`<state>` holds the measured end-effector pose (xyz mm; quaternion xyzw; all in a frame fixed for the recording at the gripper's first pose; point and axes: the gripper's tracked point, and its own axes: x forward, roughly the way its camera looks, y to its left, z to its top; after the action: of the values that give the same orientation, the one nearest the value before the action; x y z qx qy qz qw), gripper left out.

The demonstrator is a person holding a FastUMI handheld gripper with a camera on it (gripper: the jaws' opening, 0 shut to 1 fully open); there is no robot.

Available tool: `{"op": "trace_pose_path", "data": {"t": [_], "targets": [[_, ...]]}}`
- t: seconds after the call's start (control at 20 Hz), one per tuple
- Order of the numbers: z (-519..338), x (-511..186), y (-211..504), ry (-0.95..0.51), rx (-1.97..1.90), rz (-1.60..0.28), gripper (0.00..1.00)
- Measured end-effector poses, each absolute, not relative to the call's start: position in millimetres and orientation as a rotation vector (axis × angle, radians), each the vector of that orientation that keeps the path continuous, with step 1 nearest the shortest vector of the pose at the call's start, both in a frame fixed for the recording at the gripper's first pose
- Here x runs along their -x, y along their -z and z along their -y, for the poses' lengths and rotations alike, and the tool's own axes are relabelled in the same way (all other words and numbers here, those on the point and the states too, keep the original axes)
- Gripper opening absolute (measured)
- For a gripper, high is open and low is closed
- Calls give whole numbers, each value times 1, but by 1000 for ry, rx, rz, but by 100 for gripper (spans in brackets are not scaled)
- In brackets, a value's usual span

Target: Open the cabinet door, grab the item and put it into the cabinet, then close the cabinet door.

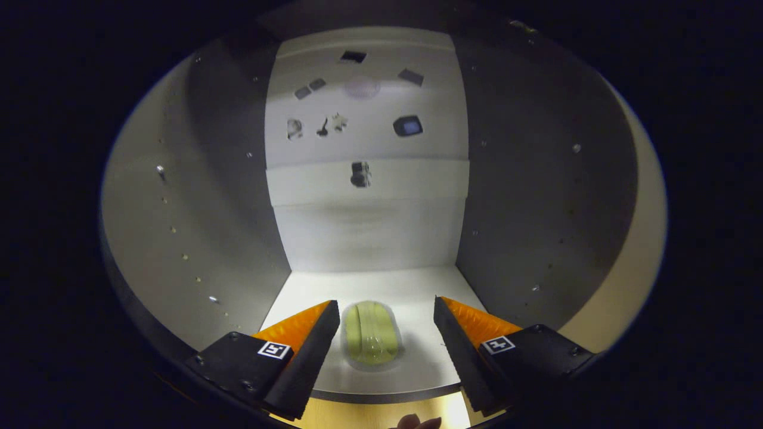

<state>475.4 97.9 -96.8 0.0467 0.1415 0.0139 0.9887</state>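
White cabinet walls enclose a pale shelf; near its front edge lies a yellow-green item, between the open tool's spread fingers, untouched.

orange-and-black two-finger gripper held spread wide | pale green translucent oblong item seen lying between the fingers, touching neither | white cabinet shelf underneath, grey side walls alongside

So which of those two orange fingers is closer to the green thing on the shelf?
The left finger: its black pad sits right beside the pale green item, while a clear gap separates the right finger from it. The fingers stand open.
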Motion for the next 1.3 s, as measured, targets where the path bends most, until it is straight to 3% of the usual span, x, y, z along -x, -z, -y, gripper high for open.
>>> {"op": "trace_pose_path", "data": {"t": [0.65, 1.3], "targets": [[-57, -266, -71, 17, -54, 146, 98], [30, -39, -97, 93, 4, 244, 97]]}}
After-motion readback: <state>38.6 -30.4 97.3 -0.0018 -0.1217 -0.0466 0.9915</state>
